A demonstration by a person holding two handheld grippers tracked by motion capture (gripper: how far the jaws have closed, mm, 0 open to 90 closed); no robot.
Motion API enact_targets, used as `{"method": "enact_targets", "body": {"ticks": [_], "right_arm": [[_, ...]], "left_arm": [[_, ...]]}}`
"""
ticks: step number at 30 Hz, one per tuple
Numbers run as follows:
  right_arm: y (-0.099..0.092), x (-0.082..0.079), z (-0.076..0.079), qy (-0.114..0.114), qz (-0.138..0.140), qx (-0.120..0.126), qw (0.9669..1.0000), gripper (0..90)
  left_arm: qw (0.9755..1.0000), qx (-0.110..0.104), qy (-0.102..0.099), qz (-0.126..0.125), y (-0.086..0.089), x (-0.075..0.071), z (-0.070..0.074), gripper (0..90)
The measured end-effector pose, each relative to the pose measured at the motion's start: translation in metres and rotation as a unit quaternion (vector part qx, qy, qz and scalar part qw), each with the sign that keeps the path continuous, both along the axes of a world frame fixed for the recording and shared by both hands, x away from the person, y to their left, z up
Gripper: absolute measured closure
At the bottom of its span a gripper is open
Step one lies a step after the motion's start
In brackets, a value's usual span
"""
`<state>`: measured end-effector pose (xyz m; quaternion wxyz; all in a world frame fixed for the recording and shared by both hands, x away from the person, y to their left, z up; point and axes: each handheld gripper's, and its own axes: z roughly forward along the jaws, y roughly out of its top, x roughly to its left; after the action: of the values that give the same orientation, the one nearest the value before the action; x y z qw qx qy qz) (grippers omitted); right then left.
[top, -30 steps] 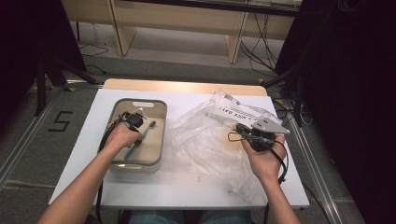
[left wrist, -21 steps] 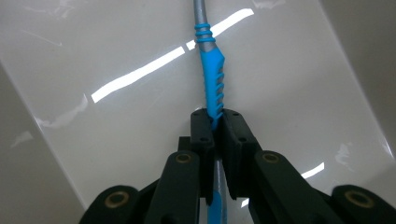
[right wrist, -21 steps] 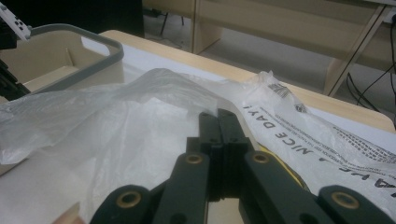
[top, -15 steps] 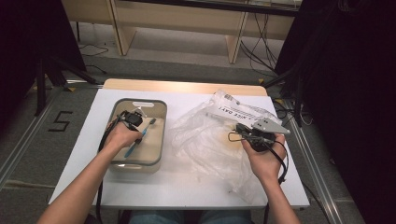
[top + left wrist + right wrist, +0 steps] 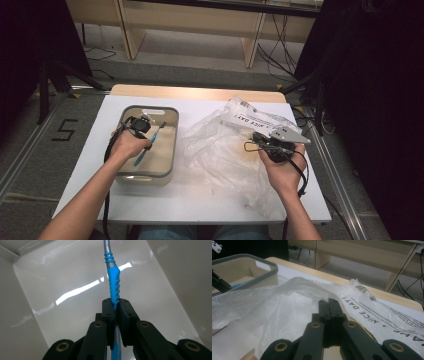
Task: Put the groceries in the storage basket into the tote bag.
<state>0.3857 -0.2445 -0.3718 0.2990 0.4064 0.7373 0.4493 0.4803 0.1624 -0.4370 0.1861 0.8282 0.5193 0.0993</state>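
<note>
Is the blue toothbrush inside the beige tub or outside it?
Inside. The toothbrush lies over the tub's floor, clamped in the left gripper, with tub walls around it.

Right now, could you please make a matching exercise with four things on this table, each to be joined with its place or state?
Things:
1. blue and silver toothbrush
2. beige plastic bin with grey rim
3. crumpled clear plastic bag with black print
4. right tongs

Places or states:
A. on the table's left part
B. shut, resting over plastic
C. clamped in the left tongs
D. spread across the table's right part

Pairs: 1-C, 2-A, 3-D, 4-B
</note>
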Motion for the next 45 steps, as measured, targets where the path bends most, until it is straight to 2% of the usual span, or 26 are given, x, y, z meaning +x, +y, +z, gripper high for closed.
{"method": "enact_targets", "body": {"ticks": [11,14,20,23,34,45], "right_arm": [[0.000,0.000,0.000,-0.001,0.000,0.000,1.0000,90.0],[0.000,0.000,0.000,-0.001,0.000,-0.001,1.0000,90.0],[0.000,0.000,0.000,-0.001,0.000,-0.001,1.0000,90.0],[0.000,0.000,0.000,-0.002,0.000,0.000,1.0000,90.0],[0.000,0.000,0.000,-0.002,0.000,0.000,1.0000,90.0],[0.000,0.000,0.000,-0.004,0.000,0.000,1.0000,90.0]], "left_arm": [[0.9988,-0.016,-0.045,0.005,0.001,-0.005,0.010,83.4],[0.9983,-0.026,-0.052,0.009,0.001,-0.006,0.012,83.4],[0.9967,-0.033,-0.073,0.013,0.001,-0.008,0.017,83.4],[0.9964,-0.036,-0.077,0.010,0.001,-0.009,0.019,83.4],[0.9933,-0.042,-0.107,0.010,-0.001,-0.014,0.028,83.4],[0.9891,-0.055,-0.136,-0.004,-0.010,-0.024,0.045,83.4]]}}
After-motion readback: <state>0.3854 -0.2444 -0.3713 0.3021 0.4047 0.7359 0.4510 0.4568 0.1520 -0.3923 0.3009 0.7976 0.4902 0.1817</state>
